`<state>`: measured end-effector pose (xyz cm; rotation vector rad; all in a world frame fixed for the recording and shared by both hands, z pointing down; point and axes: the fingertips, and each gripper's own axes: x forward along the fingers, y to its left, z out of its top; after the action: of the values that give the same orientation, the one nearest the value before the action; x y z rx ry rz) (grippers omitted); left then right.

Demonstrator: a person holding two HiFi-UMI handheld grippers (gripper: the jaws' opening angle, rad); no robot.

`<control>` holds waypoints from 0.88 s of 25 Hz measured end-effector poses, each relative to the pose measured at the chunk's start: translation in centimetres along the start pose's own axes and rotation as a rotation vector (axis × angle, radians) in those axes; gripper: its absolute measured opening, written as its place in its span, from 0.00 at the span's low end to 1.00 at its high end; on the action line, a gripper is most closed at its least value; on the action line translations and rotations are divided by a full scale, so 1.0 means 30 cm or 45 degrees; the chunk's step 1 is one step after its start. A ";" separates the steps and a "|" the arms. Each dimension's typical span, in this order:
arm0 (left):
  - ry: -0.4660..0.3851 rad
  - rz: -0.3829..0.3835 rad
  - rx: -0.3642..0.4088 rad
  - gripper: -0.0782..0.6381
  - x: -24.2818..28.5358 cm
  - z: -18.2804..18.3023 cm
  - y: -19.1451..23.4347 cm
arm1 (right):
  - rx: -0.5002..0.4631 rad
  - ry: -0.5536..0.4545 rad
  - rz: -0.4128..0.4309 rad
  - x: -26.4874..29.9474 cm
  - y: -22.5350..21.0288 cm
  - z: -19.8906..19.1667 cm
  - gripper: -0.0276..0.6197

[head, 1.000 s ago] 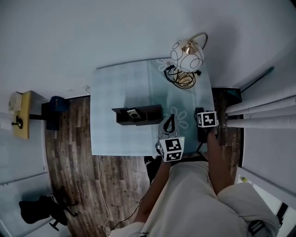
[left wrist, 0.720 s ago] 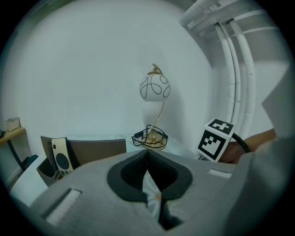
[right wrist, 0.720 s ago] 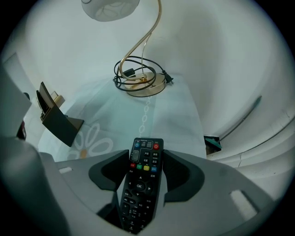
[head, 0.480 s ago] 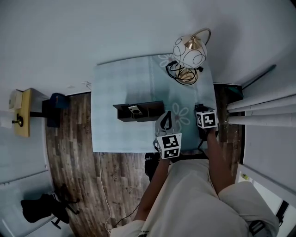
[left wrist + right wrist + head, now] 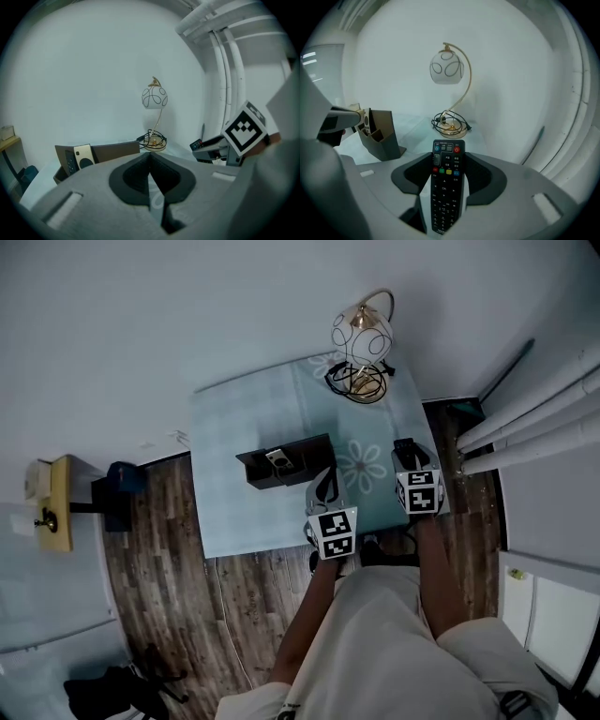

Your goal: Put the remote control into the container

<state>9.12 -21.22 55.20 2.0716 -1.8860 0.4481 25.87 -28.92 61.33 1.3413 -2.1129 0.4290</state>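
A black remote control (image 5: 445, 192) stands lengthwise between the pads of my right gripper (image 5: 447, 157), buttons facing the camera. Its jaws have just been closing, and they now grip the remote by its sides. In the head view that right gripper (image 5: 405, 451) hangs over the table's right edge. The dark open container (image 5: 291, 465) stands mid-table, left of both grippers, and shows again as the container (image 5: 383, 133) and the container (image 5: 112, 151). A pale small remote (image 5: 84, 157) stands inside it. My left gripper (image 5: 150, 161) is shut and empty, near the table's front edge at left gripper (image 5: 323, 486).
A globe lamp (image 5: 361, 334) with a coiled cable (image 5: 354, 381) at its base stands at the table's far right corner. The table (image 5: 234, 427) carries a pale blue cloth. White pipes (image 5: 534, 399) run along the right wall. A dark box (image 5: 122, 493) sits on the wooden floor at left.
My right gripper has come up off the table's right side with the black remote in it. The left gripper has shifted slightly. The head view has turned.
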 end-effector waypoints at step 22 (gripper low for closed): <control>-0.039 0.019 -0.038 0.12 -0.471 -0.151 0.355 | 0.043 -0.276 -0.049 -0.319 0.486 -0.059 0.38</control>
<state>-2.85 -7.53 53.46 2.0573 -1.9151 0.3913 16.36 -14.77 57.24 1.5044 -2.2585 0.3169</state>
